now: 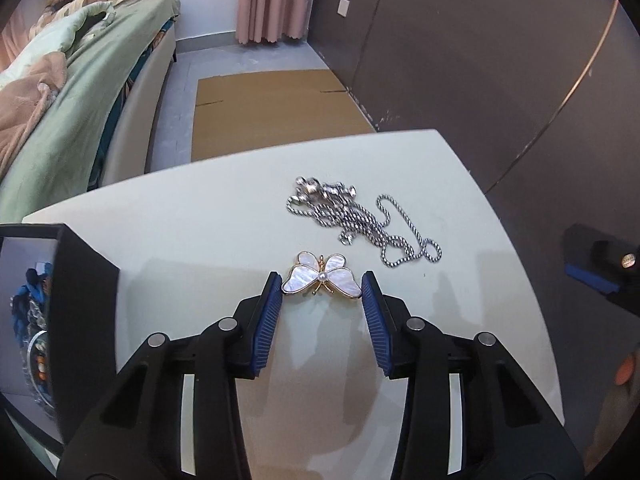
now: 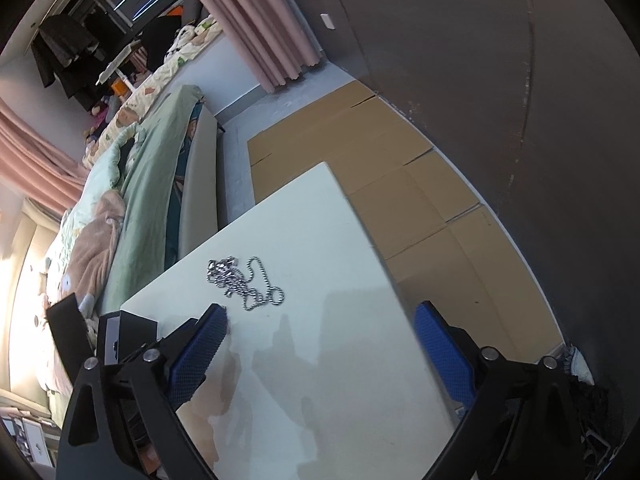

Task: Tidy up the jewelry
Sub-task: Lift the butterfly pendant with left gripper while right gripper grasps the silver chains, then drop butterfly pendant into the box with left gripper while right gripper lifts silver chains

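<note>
A butterfly brooch point(image 1: 320, 278) with pearly white wings and a gold rim lies flat on the white table point(image 1: 192, 216). My left gripper point(image 1: 322, 280) straddles it, one blue pad just off each wing tip, and the jaws stand open with a sliver of gap at the right wing. Behind it lies a tangled silver chain necklace point(image 1: 360, 220), also seen from the right wrist as the necklace point(image 2: 244, 280). My right gripper point(image 2: 320, 308) hovers wide open over the table point(image 2: 320, 220), nothing between its fingers, and shows at the right edge of the left wrist view as the right gripper point(image 1: 600, 272).
An open black jewelry box point(image 1: 80, 276) holding several pieces sits at the table's left; it shows as the box point(image 2: 128, 332) in the right wrist view. A bed point(image 1: 72, 100) runs along the left, flattened cardboard point(image 1: 272, 112) covers the floor beyond, and a dark wall point(image 1: 500, 60) stands right.
</note>
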Demonstrator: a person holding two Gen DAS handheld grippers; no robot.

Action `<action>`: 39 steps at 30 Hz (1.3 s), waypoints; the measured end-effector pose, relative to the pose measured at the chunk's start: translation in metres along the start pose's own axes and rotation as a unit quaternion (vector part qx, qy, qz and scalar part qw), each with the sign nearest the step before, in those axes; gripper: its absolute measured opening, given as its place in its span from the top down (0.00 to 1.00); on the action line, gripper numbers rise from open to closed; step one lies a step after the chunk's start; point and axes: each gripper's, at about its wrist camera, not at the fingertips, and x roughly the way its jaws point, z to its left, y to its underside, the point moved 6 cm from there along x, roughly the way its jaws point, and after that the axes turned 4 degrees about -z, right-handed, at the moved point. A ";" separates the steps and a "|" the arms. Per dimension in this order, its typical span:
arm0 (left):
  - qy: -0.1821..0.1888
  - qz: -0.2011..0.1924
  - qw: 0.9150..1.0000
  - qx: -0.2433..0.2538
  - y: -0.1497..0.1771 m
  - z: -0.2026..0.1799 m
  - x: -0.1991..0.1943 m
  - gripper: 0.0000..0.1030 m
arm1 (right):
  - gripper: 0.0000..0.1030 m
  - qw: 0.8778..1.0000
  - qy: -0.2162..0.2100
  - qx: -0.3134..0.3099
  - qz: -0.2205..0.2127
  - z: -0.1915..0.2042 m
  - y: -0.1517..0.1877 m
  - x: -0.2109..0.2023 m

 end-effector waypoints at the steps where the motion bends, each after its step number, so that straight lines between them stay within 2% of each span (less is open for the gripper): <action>1: 0.003 -0.002 1.000 -0.002 -0.002 0.001 -0.002 0.60 | 0.12 1.000 -0.003 -0.004 0.000 0.004 0.000 0.002; 6: 0.016 -0.009 1.000 -0.020 -0.008 0.014 -0.012 0.60 | 0.16 1.000 0.001 -0.025 0.002 0.022 0.001 0.011; 13: 0.026 -0.027 0.998 -0.043 -0.017 0.035 -0.036 0.60 | 0.28 0.998 0.016 -0.059 0.016 0.041 0.006 0.033; 19: 0.030 -0.044 0.997 -0.056 -0.024 0.054 -0.059 0.60 | 0.31 0.993 0.037 -0.107 0.014 0.063 0.011 0.051; 24: 0.024 -0.058 0.996 -0.058 -0.026 0.067 -0.073 0.60 | 0.31 0.984 0.052 -0.169 0.006 0.088 0.018 0.063; 30: 0.005 -0.065 0.996 -0.065 -0.026 0.086 -0.078 0.60 | 0.32 0.981 0.057 -0.185 -0.006 0.098 0.017 0.075; 32: 0.000 -0.066 0.995 -0.070 -0.027 0.093 -0.078 0.60 | 0.37 0.980 0.061 -0.190 -0.003 0.098 0.019 0.082; 34: -0.004 -0.066 0.995 -0.073 -0.026 0.098 -0.078 0.60 | 0.49 0.979 0.065 -0.195 0.005 0.098 0.021 0.089; 35: -0.007 -0.065 0.995 -0.074 -0.026 0.100 -0.077 0.60 | 0.52 0.977 0.070 -0.200 0.003 0.099 0.024 0.091; 37: -0.011 -0.063 0.995 -0.073 -0.025 0.102 -0.075 0.60 | 0.73 0.971 0.094 -0.218 -0.008 0.099 0.025 0.091; 38: -0.013 -0.062 0.995 -0.071 -0.024 0.102 -0.074 0.60 | 0.79 0.969 0.105 -0.225 -0.009 0.098 0.026 0.090; 39: -0.015 -0.061 0.996 -0.069 -0.024 0.101 -0.074 0.60 | 0.90 0.970 0.099 -0.222 -0.003 0.098 0.026 0.089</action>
